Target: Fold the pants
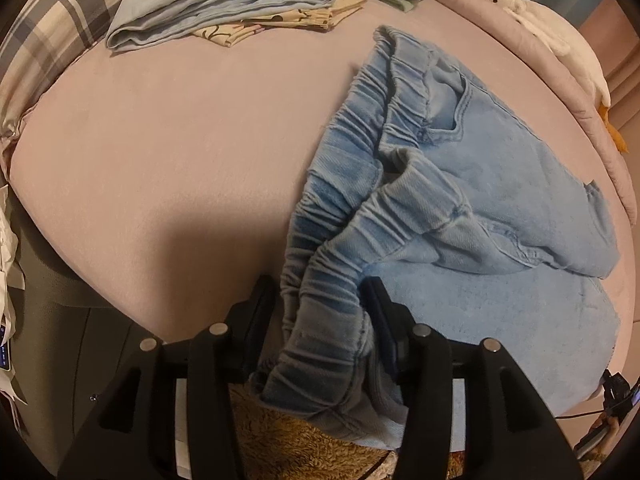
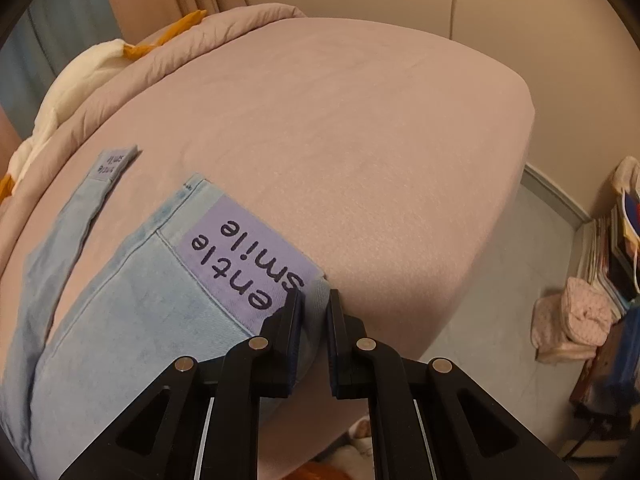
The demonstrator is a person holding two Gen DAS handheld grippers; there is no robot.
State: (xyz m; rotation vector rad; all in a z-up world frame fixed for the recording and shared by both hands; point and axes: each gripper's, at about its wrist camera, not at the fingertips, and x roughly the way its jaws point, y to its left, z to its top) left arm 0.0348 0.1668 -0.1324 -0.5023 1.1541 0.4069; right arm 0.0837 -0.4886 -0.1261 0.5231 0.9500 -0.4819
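Light blue denim pants (image 1: pixel 472 184) with a gathered elastic waistband lie on a pink bed (image 1: pixel 160 152). My left gripper (image 1: pixel 320 292) is shut on the bunched waistband at the near edge of the bed. In the right wrist view the leg (image 2: pixel 132 312) lies flat, with a purple "gentle smile" cuff patch (image 2: pixel 244 260). My right gripper (image 2: pixel 316 300) is shut on the corner of that cuff. The other leg's cuff (image 2: pixel 112 162) lies further back to the left.
A stack of folded clothes (image 1: pixel 224 4) sits at the far edge of the bed, beside a plaid pillow (image 1: pixel 60 20). A white goose plush (image 1: pixel 560 44) lies along the rolled pink blanket (image 2: pixel 168 52). The floor with books and bags (image 2: pixel 600 280) is at the right.
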